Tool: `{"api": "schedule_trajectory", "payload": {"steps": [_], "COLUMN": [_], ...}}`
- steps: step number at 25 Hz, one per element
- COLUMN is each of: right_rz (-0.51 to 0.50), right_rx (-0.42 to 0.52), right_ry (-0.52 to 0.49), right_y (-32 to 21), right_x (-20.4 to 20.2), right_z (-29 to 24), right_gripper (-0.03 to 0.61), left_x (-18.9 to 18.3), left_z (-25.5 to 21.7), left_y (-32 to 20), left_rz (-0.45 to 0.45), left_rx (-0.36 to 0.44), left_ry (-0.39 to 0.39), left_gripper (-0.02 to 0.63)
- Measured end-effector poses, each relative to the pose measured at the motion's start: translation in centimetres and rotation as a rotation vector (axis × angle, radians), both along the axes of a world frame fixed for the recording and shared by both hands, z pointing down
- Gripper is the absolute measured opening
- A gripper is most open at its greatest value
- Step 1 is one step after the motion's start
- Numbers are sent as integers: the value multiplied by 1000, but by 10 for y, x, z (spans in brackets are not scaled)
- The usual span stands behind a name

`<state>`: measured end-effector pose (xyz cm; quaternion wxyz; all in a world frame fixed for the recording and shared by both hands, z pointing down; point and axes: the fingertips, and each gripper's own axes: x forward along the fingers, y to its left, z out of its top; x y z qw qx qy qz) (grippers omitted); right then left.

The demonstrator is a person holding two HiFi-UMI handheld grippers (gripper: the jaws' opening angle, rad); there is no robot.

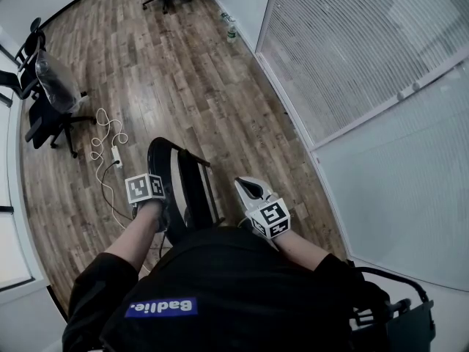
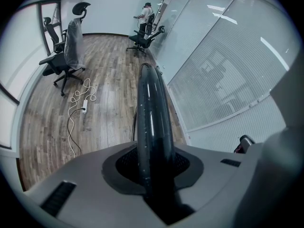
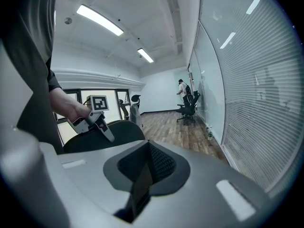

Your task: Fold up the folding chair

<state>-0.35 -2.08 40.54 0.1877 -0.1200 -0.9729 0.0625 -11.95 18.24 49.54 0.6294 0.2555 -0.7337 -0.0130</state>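
Left gripper [image 1: 160, 208] in my hand clamps the folding chair [image 1: 164, 166] by its black upper rim; my right gripper [image 1: 249, 189], jaws together and empty, hangs just beside it.

Left claw [image 1: 163, 207]: pointed steeply down, jaws clamped on the black top edge of the folding chair [image 2: 151, 118]. Left forearm [image 1: 134, 242]: bare, extended forward. Right claw [image 1: 250, 189]: tilted slightly below level, jaws pressed together, nothing between them. Right forearm [image 1: 302, 246]: bare below a dark sleeve.
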Motion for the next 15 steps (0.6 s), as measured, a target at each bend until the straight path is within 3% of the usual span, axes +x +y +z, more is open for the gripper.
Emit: {"api": "schedule_trajectory", "payload": {"steps": [15], "right_rz": [12], "right_rx": [-4], "right_ry": [7], "right_y": [1], "right_x": [-4], "right_z": [1], "right_gripper": [2], "left_x": [-3], "left_z": [-2], "left_y": [2], "left_rz": [6], "left_rx": [-1], "left_ry": [-2], "left_gripper": [84]}}
